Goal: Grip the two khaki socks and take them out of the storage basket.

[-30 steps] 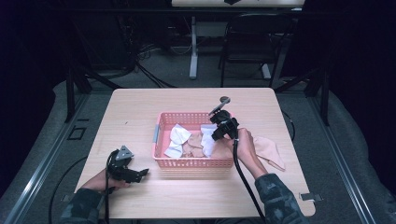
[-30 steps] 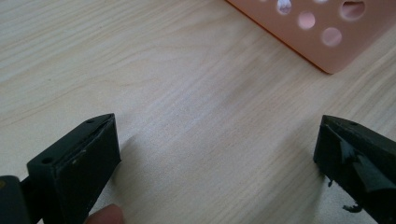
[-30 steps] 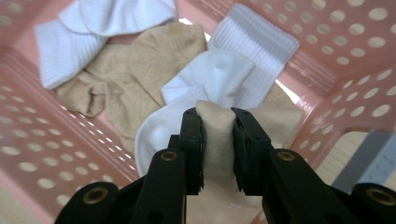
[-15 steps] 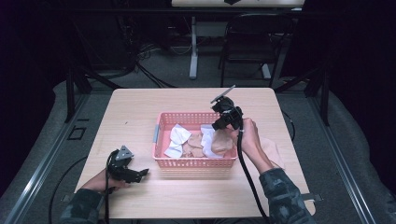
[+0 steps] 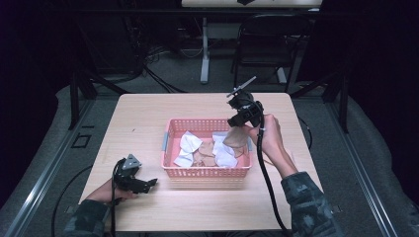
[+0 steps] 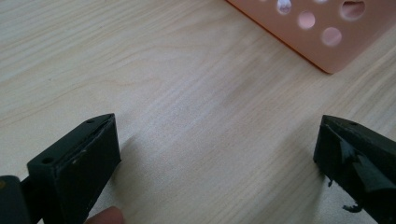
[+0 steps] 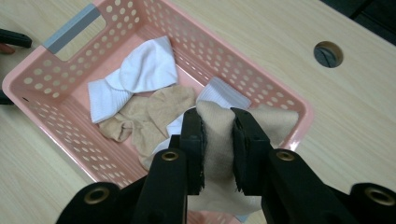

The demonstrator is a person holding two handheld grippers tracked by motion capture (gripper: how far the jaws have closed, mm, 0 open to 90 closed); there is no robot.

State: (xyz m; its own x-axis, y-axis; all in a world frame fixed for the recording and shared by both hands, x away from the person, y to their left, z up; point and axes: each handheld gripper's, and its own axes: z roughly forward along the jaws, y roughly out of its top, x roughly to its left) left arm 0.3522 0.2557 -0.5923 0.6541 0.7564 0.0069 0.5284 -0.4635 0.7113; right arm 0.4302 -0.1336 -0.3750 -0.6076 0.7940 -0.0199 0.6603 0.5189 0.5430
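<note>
A pink perforated basket stands mid-table with white socks and beige socks lying inside. My right gripper hangs over the basket's right end, shut on a beige sock that dangles above the pile. My left gripper rests low on the table at the front left of the basket, open, with bare wood between its jaws. A corner of the basket sits ahead of it.
The table's right side has a round cable hole. A black chair and a table leg stand on the floor beyond the far edge. Cables trail from both grippers toward the front edge.
My right gripper has risen from the basket's right end with the beige sock, lifting it up and slightly back. The left gripper has stayed put.
</note>
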